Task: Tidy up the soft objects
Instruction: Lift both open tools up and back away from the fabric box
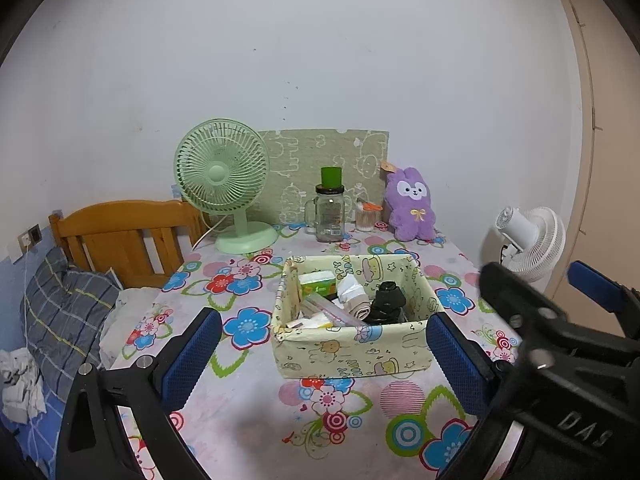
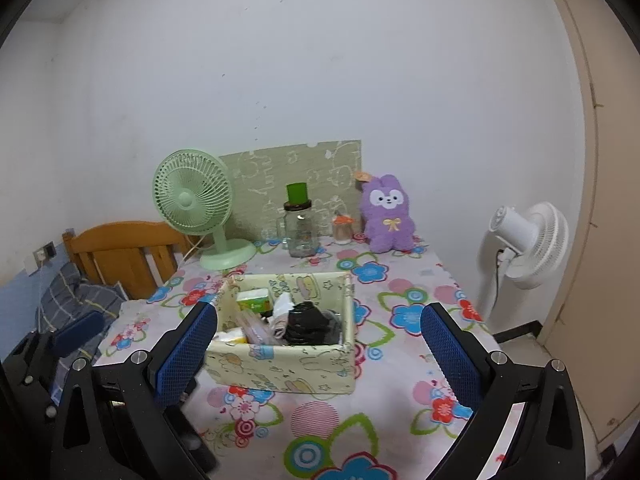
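On the flower-patterned tablecloth point(image 1: 248, 408), the pale yellow cartoon-print fabric box point(image 1: 352, 350) is sitting already part-filled. I'm holding my left gripper point(image 1: 324, 364) and right gripper point(image 2: 320, 352) released, empty; the purple plush rabbit point(image 1: 412, 204) is waiting unsorted.

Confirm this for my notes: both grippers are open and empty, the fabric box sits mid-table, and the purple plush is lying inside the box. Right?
Not quite. The plush is not in the box; it sits upright at the table's far edge by the wall, well behind the box, as the right wrist view shows. The rest holds: left gripper and right gripper are open and empty, box mid-table.
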The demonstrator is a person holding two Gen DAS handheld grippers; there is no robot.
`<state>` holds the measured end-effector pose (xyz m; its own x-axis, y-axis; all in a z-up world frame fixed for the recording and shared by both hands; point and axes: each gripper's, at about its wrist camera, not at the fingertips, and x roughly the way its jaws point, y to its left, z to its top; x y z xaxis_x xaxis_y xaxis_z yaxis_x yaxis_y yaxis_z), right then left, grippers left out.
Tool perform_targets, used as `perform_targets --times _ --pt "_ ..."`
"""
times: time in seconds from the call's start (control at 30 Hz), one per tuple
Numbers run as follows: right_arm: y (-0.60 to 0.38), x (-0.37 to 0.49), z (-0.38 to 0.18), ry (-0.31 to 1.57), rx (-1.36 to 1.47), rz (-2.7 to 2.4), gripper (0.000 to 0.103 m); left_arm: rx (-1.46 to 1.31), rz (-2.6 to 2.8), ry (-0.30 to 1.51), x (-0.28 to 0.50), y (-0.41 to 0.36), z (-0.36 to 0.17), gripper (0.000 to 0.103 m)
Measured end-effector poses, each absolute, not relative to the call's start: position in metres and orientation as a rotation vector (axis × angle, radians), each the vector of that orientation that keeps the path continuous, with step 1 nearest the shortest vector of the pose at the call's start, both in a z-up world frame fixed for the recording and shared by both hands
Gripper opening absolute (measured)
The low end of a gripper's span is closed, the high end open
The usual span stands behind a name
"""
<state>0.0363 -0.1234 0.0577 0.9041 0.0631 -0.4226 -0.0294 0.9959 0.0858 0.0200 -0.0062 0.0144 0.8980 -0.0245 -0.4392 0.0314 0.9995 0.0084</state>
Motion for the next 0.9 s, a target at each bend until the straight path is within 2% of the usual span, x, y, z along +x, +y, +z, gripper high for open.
perform_targets --times 0.9 --pt "-0.143 0.009 0.052 0.425 0.065 -0.026 0.103 -0.024 0.023 0.43 0.0 0.026 0.014 0.103"
